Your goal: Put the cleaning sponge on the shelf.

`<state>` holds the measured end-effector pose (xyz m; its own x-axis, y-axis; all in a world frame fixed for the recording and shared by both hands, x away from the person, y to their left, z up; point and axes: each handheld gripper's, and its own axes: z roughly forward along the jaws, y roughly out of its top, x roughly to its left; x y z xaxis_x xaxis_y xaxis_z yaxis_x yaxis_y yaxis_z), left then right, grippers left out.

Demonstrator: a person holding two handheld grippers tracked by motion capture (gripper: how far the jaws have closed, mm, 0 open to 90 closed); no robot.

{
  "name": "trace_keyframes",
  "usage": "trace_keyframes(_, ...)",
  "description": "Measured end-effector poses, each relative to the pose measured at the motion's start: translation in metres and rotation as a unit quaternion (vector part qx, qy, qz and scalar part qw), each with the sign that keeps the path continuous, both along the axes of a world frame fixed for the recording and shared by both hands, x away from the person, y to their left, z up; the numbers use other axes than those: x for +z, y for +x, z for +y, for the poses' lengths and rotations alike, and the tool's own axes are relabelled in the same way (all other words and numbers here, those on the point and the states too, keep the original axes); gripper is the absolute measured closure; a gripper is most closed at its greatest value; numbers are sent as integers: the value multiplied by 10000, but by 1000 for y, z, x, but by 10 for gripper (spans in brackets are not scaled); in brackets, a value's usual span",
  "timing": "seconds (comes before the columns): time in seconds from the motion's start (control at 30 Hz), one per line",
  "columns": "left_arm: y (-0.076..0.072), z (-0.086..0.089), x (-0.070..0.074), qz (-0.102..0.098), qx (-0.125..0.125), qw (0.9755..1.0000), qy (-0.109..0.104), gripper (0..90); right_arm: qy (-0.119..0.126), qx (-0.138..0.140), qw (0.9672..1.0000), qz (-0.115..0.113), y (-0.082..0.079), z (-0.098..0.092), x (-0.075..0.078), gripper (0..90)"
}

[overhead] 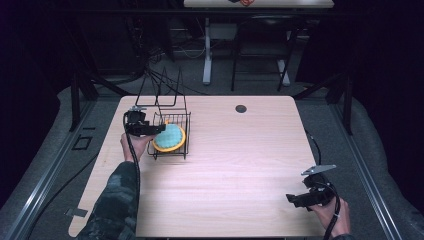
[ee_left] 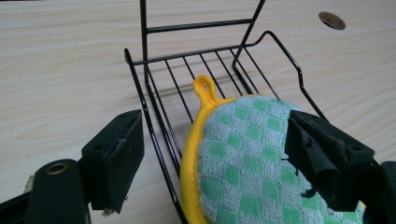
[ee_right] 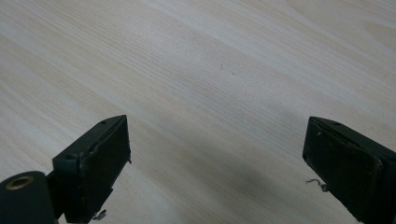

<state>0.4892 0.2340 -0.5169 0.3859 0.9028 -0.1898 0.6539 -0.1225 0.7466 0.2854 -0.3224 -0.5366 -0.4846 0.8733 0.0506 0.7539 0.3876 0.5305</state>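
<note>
So the biggest thing in front of me is the light wood table (overhead: 240, 170), with a small dark round hole (overhead: 241, 108) near its far edge. Toward the far left of it sits a black wire rack (overhead: 176, 107): a low basket part with tall thin uprights rising behind it. Lying in that basket is the round potholder (overhead: 169, 137), green-and-white checked with a yellow border, and in the left gripper view I can see its little yellow loop (ee_left: 204, 87) pointing toward the back of the basket. Its near edge seems to ride up over the front wire rather than lying flat, though I can't tell that for sure. My left gripper (overhead: 148, 129) is right at the basket's left side, and its jaws are spread apart: one black jaw sits outside the rack's front wire over bare table, the other sits over the checked fabric on the far side. The potholder and the wire are both between them, but I can't see either pad pressing on anything, so I'd call that a let-go, not a grip. My right gripper (overhead: 295, 200) is well apart from all that, down at the near right corner of the table, jaws wide open over bare wood with nothing between them.
</note>
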Motion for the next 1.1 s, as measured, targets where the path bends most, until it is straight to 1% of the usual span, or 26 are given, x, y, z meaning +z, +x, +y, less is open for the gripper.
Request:
trace_keyframes(0.07,-2,1,0,33,-6,10000,15,172,43,-27,10000,-16,0,0,0,71)
trace_keyframes(0.13,-7,2,-1,161,-46,9999,-9,159,31,-17,10000,-2,-1,0,1,71)
trace_keyframes(0.17,-7,2,-1,161,-46,9999,-9,154,31,-17,10000,-2,-1,0,1,71)
trace_keyframes(0.2,-11,3,0,237,-102,9997,-20,148,49,-20,10000,-30,-1,0,1,71)
trace_keyframes(0.23,-11,3,0,237,-102,9997,-20,147,50,-16,10000,-33,-1,0,1,71)
trace_keyframes(0.27,-16,4,2,153,-54,9999,-35,145,50,-20,10000,-33,-1,0,1,71)
trace_keyframes(0.3,-18,3,2,128,-42,9999,7,145,49,-17,10000,-36,-1,0,1,71)
trace_keyframes(0.37,-20,3,2,113,-46,9999,12,138,34,-12,10000,-18,-1,0,2,71)
trace_keyframes(0.4,-25,3,2,128,-30,9999,54,134,29,3,10000,-12,-1,0,2,71)
trace_keyframes(0.47,-27,7,2,147,-17,9999,-28,121,20,4,10000,-18,-1,0,2,71)
trace_keyframes(0.5,-27,7,2,147,-17,9999,-28,117,24,3,10000,-32,-1,0,2,71)
trace_keyframes(0.53,-31,10,4,60,45,10000,-44,114,29,1,10000,-37,-1,1,2,71)
trace_keyframes(0.6,-36,11,6,12,52,10000,31,115,44,-3,10000,-35,-2,1,3,71)
trace_keyframes(0.63,-36,11,6,12,52,10000,31,114,55,-7,10000,-55,-2,1,2,71)
trace_keyframes(0.67,-41,12,7,-26,76,10000,38,111,57,-8,10000,-55,-2,1,2,71)
trace_keyframes(0.8,-52,9,14,-35,78,9998,175,83,52,-11,10000,-67,-2,1,3,71)
trace_keyframes(0.87,-60,5,20,-109,64,9997,209,71,52,-3,10000,-65,-2,1,3,71)
trace_keyframes(0.93,-68,1,23,-152,14,9996,235,64,51,-3,10000,-64,-2,1,3,71)
trace_keyframes(1.0,-75,-3,24,-175,-23,9993,332,59,63,-14,10000,-62,-2,1,3,71)
trace_keyframes(1.03,-75,-3,24,-175,-23,9993,332,53,63,-14,10000,-62,-2,1,3,71)
trace_keyframes(1.07,-82,-5,24,-158,-98,9990,405,47,49,2,10000,-73,-2,1,3,71)
trace_keyframes(1.1,-85,-7,24,-143,-134,9986,496,43,37,5,10000,-59,-2,1,3,71)
